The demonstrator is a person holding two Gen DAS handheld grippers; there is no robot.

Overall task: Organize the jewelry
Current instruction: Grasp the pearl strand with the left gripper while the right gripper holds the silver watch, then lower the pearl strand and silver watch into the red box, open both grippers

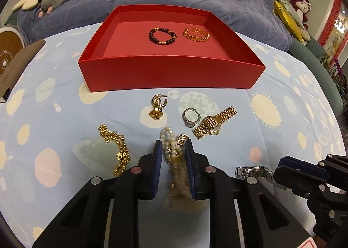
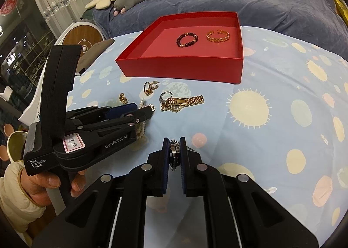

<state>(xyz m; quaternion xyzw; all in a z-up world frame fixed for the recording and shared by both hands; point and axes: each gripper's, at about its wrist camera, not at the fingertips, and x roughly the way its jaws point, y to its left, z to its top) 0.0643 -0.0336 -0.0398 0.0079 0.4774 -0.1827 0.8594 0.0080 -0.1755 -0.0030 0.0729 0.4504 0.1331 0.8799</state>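
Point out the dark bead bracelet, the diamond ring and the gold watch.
dark bead bracelet (image 1: 162, 36): left wrist view, on its beads at the near-left arc.
diamond ring (image 1: 191, 117): left wrist view, on the band near the stone.
gold watch (image 2: 182, 102): right wrist view, on the strap by the case.

Both wrist cameras look forward, low and close over the patterned blue desk (image 1: 271, 78), sharing the open red cardboard tray (image 1: 171, 73) (image 2: 180, 69).

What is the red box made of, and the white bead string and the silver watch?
The red box looks like matte cardboard: thin, flat walls with no shine. The white bead string in the left gripper looks like pearls, real or imitation: creamy, softly glossy. The silver watch in the right gripper looks like polished steel: shiny grey links.
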